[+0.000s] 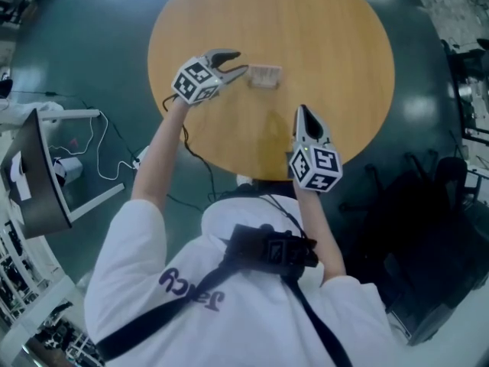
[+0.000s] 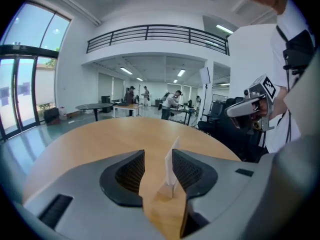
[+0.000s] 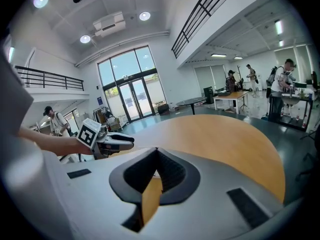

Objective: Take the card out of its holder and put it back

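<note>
A white card stands upright in a small wooden holder on the round wooden table. My left gripper is open just left of the card. In the left gripper view the card rises between the spread jaws of the left gripper, close beside the right pad and well apart from the left pad. My right gripper hovers over the table's near edge, shut with nothing in it; the right gripper view shows its jaws closed together.
A dark chair stands right of the table. A monitor on a white stand and loose cables lie to the left. Several people stand at far tables in the hall.
</note>
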{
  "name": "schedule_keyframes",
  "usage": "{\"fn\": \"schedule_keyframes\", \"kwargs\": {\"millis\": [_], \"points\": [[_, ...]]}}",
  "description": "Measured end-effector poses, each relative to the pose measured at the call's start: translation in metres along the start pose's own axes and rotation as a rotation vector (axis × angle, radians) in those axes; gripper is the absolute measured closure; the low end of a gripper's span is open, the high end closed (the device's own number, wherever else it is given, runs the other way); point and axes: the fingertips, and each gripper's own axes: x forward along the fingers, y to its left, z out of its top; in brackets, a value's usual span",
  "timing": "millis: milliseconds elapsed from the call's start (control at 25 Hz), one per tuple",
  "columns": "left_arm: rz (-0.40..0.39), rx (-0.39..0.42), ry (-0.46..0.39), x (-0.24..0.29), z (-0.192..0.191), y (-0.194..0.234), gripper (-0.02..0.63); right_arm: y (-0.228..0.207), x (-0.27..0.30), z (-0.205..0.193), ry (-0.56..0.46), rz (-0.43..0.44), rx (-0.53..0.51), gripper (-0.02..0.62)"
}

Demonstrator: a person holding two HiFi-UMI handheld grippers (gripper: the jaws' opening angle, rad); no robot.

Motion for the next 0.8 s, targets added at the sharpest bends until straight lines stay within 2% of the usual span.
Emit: {"fn": "schedule_keyframes", "kwargs": {"millis": [120, 240, 520, 600, 720, 800], "points": [[0.073, -0.028, -0.044, -0.019, 0.006, 0.003, 0.433, 0.008, -0.005, 0.002, -0.014, 0.018, -0.014, 0.575], [0.145, -0.034, -0.050, -0.038, 0.006, -0.003, 0.434, 0.018, -0.011, 0.002, -0.026, 0.038, -0.029, 0.575], [0.245, -0.047, -0.095, -0.067, 0.004, -0.045, 0.440, 0.040, -0.028, 0.001, -0.057, 0.065, -0.076, 0.575], [0.305, -0.076, -0.129, -0.077, 0.006, -0.056, 0.461, 0.046, -0.034, 0.002, -0.072, 0.069, -0.098, 0.575], [0.394, -0.120, -0.172, -0.095, 0.010, -0.071, 0.556, 0.055, -0.043, 0.002, -0.091, 0.071, -0.133, 0.575], [0.429, -0.133, -0.204, -0.107, 0.020, -0.083, 0.571, 0.060, -0.051, 0.002, -0.107, 0.070, -0.148, 0.575]]}}
